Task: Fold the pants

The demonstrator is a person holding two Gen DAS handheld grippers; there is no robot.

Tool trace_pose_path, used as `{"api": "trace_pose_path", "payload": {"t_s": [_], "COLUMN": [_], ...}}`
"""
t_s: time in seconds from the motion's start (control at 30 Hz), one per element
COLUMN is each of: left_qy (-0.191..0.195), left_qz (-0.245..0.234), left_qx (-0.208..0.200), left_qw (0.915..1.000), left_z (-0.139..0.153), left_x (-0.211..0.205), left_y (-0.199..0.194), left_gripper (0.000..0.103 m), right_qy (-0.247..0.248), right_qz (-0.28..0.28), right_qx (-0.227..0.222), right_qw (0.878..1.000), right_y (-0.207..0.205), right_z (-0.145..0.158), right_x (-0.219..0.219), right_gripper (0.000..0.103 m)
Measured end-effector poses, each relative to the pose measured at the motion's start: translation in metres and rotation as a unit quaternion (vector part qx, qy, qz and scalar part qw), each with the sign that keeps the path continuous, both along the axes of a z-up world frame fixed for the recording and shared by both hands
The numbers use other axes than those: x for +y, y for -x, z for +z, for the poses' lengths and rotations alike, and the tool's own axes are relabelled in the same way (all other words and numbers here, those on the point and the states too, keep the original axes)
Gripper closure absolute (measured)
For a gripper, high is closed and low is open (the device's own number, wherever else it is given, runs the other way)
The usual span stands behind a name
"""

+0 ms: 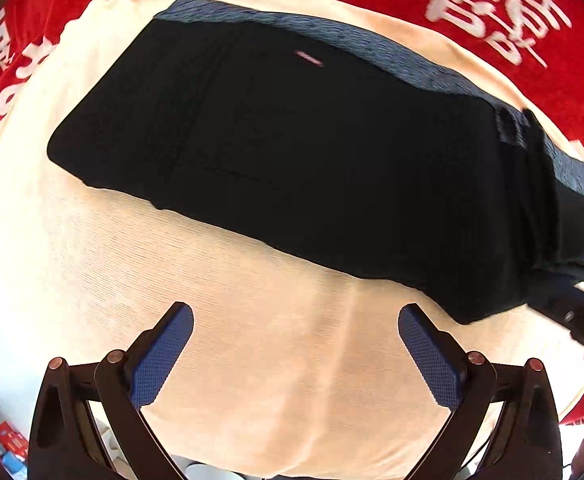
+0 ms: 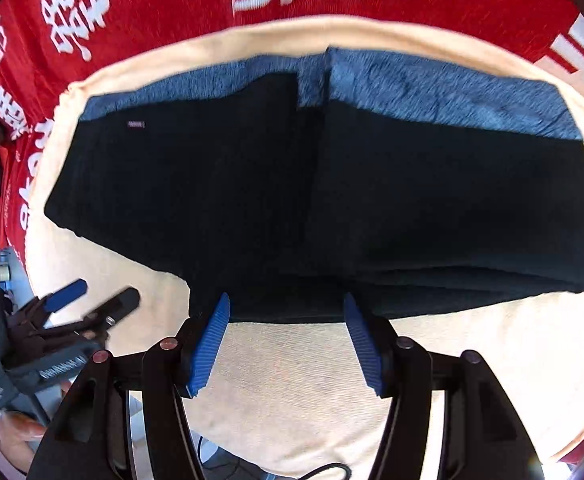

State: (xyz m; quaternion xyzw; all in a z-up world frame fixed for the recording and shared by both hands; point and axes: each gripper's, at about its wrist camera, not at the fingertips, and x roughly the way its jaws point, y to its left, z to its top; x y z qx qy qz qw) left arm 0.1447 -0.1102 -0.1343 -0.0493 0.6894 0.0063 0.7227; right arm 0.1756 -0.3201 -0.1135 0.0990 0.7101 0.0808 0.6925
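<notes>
Pants [image 2: 332, 200] lie folded on the cream cloth [image 2: 300, 392], dark w/ a blue heathered band [image 2: 452, 88] along the edge away from you. A vertical crease runs down the middle of them in the right wrist view, and stacked layers show at their right end. A small pale label [image 1: 310, 58] sits on the dark fabric near the blue band.

Surface: the cream cloth covers the table and reaches out past the pants on all sides. Under it, beyond the pants' far edge, there's a red cloth [image 2: 163, 8] w/ big white characters. Room bits are barely visible: some clutter past the cloth's near-left corner in the left wrist view, too blurred to name.

Your left gripper [image 1: 296, 320] hovers over bare cream cloth on the near side of the pants, fingers [image 1: 159, 356] spread wide, nothing between them. From the right wrist cam it shows [image 2: 91, 296] off the pants' near-left corner, tips apart from the fabric.

Your right gripper [image 2: 287, 308] is at the pants' near edge, roughly below the crease, fingers [image 2: 207, 344] spread, tips at or just over the hem. Can't tell if they touch it.
</notes>
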Motion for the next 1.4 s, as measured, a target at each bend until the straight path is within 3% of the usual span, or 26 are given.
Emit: {"api": "trace_pose_path", "payload": {"t_s": [0.33, 0.47, 0.53, 0.83, 1.4], "left_qy": [0.020, 0.031, 0.035, 0.050, 0.062], "left_qz": [0.025, 0.030, 0.037, 0.091, 0.102], "left_qx": [0.002, -0.001, -0.007, -0.017, -0.022], "left_qw": [0.9995, 0.9991, 0.9987, 0.9945, 0.9926], "left_z": [-0.005, -0.009, 0.001, -0.001, -0.002], "left_x": [0.035, 0.056, 0.087, 0.119, 0.108], "left_y": [-0.009, -0.028, -0.031, -0.047, -0.041], "left_gripper": [0.000, 0.000, 0.000, 0.000, 0.000], "right_qy": [0.011, 0.008, 0.008, 0.018, 0.012], "right_qz": [-0.010, -0.020, -0.019, -0.002, 0.001], "right_qx": [0.017, 0.026, 0.031, 0.024, 0.025], "right_qw": [1.000, 0.999, 0.999, 1.000, 1.000], "right_y": [0.006, 0.012, 0.014, 0.023, 0.017], "right_z": [-0.011, -0.016, -0.018, -0.023, -0.021], "right_x": [0.013, 0.015, 0.017, 0.030, 0.021], "right_gripper": [0.027, 0.027, 0.027, 0.024, 0.021]}}
